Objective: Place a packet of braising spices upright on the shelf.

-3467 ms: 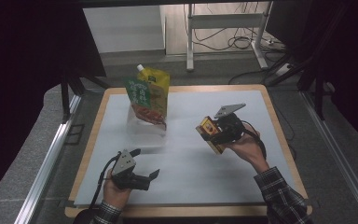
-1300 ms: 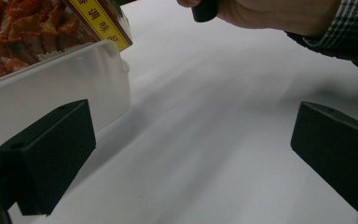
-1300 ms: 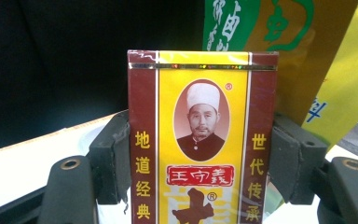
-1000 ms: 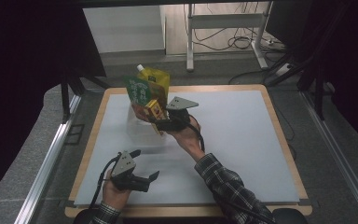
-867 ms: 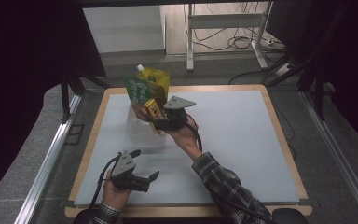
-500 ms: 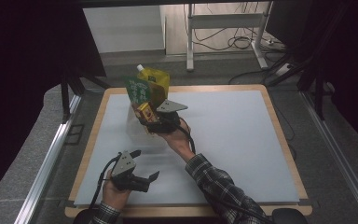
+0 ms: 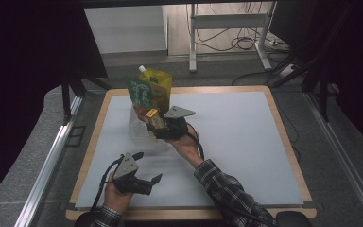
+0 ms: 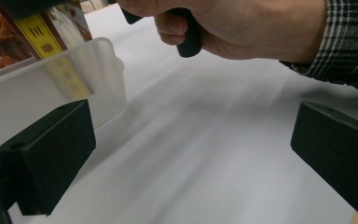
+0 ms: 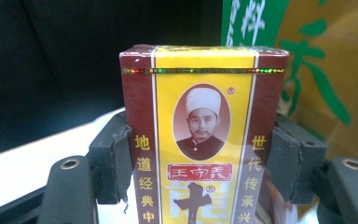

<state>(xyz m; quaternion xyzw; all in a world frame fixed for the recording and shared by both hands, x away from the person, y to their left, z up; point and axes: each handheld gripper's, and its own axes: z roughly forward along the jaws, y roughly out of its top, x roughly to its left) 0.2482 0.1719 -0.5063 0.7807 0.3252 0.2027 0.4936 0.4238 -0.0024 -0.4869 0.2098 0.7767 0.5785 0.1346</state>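
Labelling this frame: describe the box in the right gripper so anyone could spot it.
On the white table, near its far left corner, stands a green-and-yellow spouted pouch in a clear tub. Just in front, the right gripper clamps a small box: maroon edges, yellow centre band, oval portrait, the only carton there.

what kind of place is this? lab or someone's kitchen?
Likely a lab recording bench, not a kitchen: a white-topped table edged by metal rails, dark screens around it, loose cables on the floor beyond. Groceries look like props.

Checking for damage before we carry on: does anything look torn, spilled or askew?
Nothing stands out. The box sits upright and undented between the right hand-held gripper's pads; the pouch stands upright in the clear bin.
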